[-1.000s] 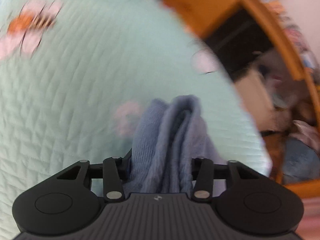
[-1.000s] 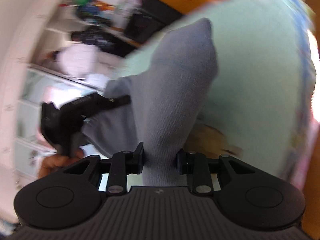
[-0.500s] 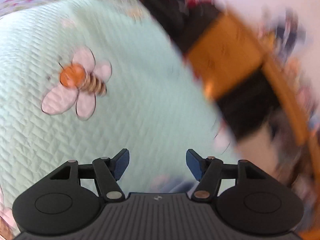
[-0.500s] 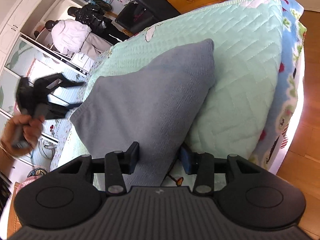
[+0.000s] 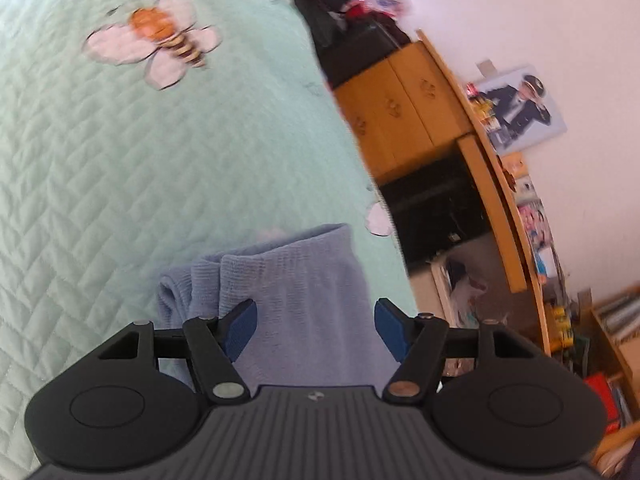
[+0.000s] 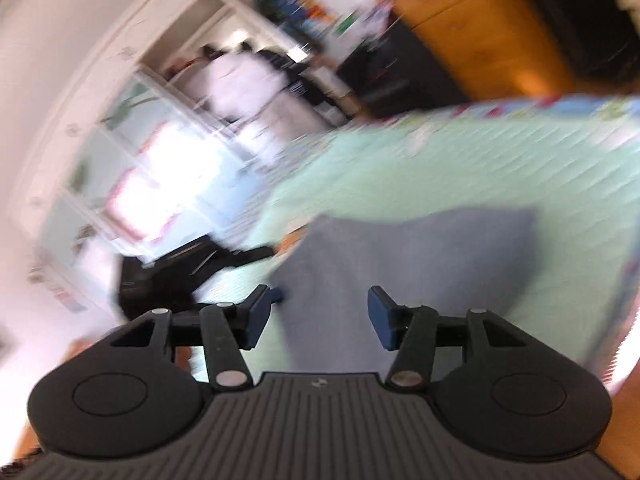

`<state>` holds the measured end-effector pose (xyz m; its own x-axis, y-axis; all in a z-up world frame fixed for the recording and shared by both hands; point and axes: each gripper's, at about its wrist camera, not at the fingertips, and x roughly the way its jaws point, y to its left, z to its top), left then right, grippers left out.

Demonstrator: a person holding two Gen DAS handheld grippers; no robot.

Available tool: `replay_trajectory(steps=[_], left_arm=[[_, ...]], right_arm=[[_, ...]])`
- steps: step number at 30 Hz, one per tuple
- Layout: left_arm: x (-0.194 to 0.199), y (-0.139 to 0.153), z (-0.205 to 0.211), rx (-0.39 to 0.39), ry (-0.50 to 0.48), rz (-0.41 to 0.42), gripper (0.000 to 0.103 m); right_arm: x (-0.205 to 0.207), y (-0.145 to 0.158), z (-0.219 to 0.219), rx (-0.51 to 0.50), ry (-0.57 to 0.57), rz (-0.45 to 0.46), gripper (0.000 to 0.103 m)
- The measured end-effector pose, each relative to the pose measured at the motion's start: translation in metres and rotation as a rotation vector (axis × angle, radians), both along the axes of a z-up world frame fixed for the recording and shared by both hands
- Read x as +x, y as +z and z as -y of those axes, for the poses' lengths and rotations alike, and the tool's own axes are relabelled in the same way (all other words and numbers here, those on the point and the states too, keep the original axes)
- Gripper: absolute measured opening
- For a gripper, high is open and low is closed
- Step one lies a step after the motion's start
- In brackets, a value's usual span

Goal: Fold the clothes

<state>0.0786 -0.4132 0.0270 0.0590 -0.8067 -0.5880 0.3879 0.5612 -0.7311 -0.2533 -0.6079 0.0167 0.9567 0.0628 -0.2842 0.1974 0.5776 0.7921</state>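
Observation:
A blue-grey knitted garment [image 5: 288, 264] lies folded on the mint quilted bedspread [image 5: 140, 160], near its right edge. My left gripper [image 5: 315, 308] hovers over it with its jaws still opening; the blue pads [image 5: 240, 328] stand apart and touch no cloth. The right wrist view is blurred. There the same garment [image 6: 420, 256] rests flat on the bedspread [image 6: 500, 168]. My right gripper [image 6: 319, 296] is above its near end, jaws opening, with the cloth below them and not pinched. The left gripper [image 6: 172, 272] shows as a black shape to the garment's left.
A bee print [image 5: 160, 40] marks the quilt further up. Beside the bed stand a wooden cabinet [image 5: 400, 108] and cluttered shelves [image 5: 616, 320]. The right wrist view shows a white wardrobe with hanging clothes [image 6: 248, 88], another wooden cabinet [image 6: 460, 12] and wooden floor [image 6: 624, 420].
Both grippers held the garment a second ago and have let it go. It now lies on the bed. The left gripper swung aside and back over it; the right one rose and rolled.

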Motion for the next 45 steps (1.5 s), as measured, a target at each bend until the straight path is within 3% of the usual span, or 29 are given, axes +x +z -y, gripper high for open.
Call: replay_trajectory(steps=[2, 4, 5, 6, 7, 9, 10, 12, 17, 18, 19, 20, 21, 22, 23, 24, 27, 30, 32, 35, 38, 40, 42, 45], left_arm=[[-0.001, -0.010, 0.002, 0.027, 0.000, 0.006, 0.066], [0.001, -0.020, -0.005, -0.016, 0.028, -0.012, 0.067], [0.004, -0.027, -0.008, -0.042, 0.049, -0.041, 0.067], [0.007, -0.031, -0.011, -0.065, 0.062, -0.068, 0.067], [0.007, -0.033, -0.013, -0.079, 0.069, -0.085, 0.067], [0.008, -0.029, -0.009, -0.072, 0.057, -0.084, 0.067], [0.008, -0.025, -0.006, -0.057, 0.046, -0.073, 0.067], [0.008, -0.018, -0.005, -0.046, 0.045, -0.070, 0.067], [0.003, -0.019, -0.006, -0.044, 0.071, -0.082, 0.068], [0.000, -0.020, -0.009, -0.044, 0.076, -0.080, 0.068], [-0.002, -0.020, -0.009, -0.034, 0.086, -0.081, 0.068], [-0.003, -0.020, -0.008, -0.023, 0.095, -0.082, 0.068], [-0.006, -0.015, -0.008, -0.010, 0.105, -0.074, 0.068], [-0.010, -0.010, -0.008, 0.003, 0.114, -0.066, 0.068], [-0.014, -0.002, -0.006, 0.027, 0.108, -0.041, 0.068], [-0.021, 0.007, -0.004, 0.040, 0.095, -0.002, 0.068], [-0.043, 0.031, -0.002, 0.030, 0.058, 0.094, 0.071], [-0.052, 0.036, 0.003, 0.080, 0.046, 0.160, 0.072], [-0.048, 0.031, 0.006, 0.115, 0.067, 0.155, 0.072], [-0.033, 0.019, 0.006, 0.131, 0.113, 0.117, 0.072], [-0.020, 0.005, 0.005, 0.118, 0.131, 0.055, 0.072], [-0.017, -0.002, 0.005, 0.105, 0.132, 0.042, 0.072], [-0.016, -0.005, 0.004, 0.099, 0.124, 0.044, 0.072], [-0.014, -0.007, 0.000, 0.084, 0.124, 0.031, 0.072]], right_arm=[[0.022, -0.019, -0.004, 0.053, 0.136, -0.001, 0.055], [0.043, -0.043, -0.021, 0.026, 0.255, -0.102, 0.049], [0.047, -0.051, -0.029, -0.026, 0.257, -0.140, 0.030], [0.045, -0.055, -0.026, -0.010, 0.239, -0.145, 0.003], [0.043, -0.059, -0.024, 0.006, 0.221, -0.150, 0.000], [0.041, -0.065, -0.020, 0.028, 0.193, -0.163, 0.000], [0.042, -0.058, -0.024, -0.012, 0.218, -0.180, 0.000], [0.045, -0.042, -0.028, -0.070, 0.273, -0.189, 0.009], [0.036, -0.017, -0.016, -0.002, 0.332, -0.007, 0.015], [0.040, -0.024, -0.018, 0.005, 0.350, -0.035, 0.019], [0.049, -0.038, -0.021, -0.010, 0.359, -0.133, 0.023], [0.056, -0.050, -0.024, -0.023, 0.365, -0.216, 0.011], [0.056, -0.053, -0.026, -0.022, 0.356, -0.230, 0.000], [0.056, -0.057, -0.027, -0.022, 0.347, -0.243, 0.000], [0.056, -0.058, -0.028, -0.018, 0.340, -0.255, 0.002], [0.054, -0.050, -0.028, -0.001, 0.338, -0.250, 0.012], [0.043, -0.013, -0.018, 0.016, 0.320, -0.104, 0.040], [0.043, 0.011, 0.013, 0.000, 0.204, -0.044, 0.057], [0.049, 0.009, 0.042, 0.041, 0.109, -0.048, 0.057], [0.064, -0.017, 0.076, 0.209, 0.006, -0.022, 0.058], [0.067, -0.045, 0.091, 0.265, -0.067, -0.058, 0.056], [0.063, -0.065, 0.099, 0.301, -0.112, -0.098, 0.035], [0.059, -0.084, 0.106, 0.334, -0.154, -0.133, 0.002], [0.053, -0.095, 0.106, 0.351, -0.158, -0.102, 0.000]])
